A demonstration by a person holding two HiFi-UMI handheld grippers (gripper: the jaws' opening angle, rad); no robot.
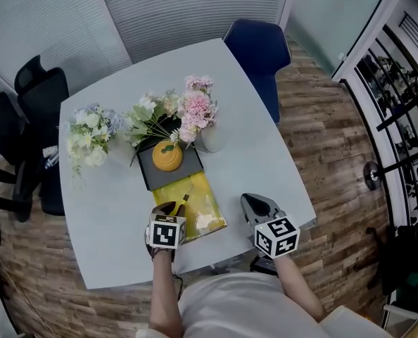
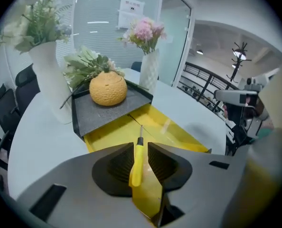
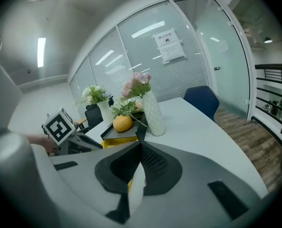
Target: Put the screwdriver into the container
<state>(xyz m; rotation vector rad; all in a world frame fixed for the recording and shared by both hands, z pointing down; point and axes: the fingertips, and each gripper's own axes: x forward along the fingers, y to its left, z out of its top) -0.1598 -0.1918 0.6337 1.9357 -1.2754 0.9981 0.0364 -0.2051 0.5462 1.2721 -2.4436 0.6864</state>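
Grey table is carrying the container; over it, the left gripper is standing slightly spread around the screwdriver, seemingly releasing it. Next it needs backing off cleanly. Beside the container, the right gripper is idling, pressed together.

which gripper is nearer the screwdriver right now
Left. The left gripper has the screwdriver between its jaws; the right gripper sits off to its right, over the table.

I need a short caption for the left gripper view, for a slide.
Yellow-handled screwdriver between the open tongs of the left gripper, over the yellow container.
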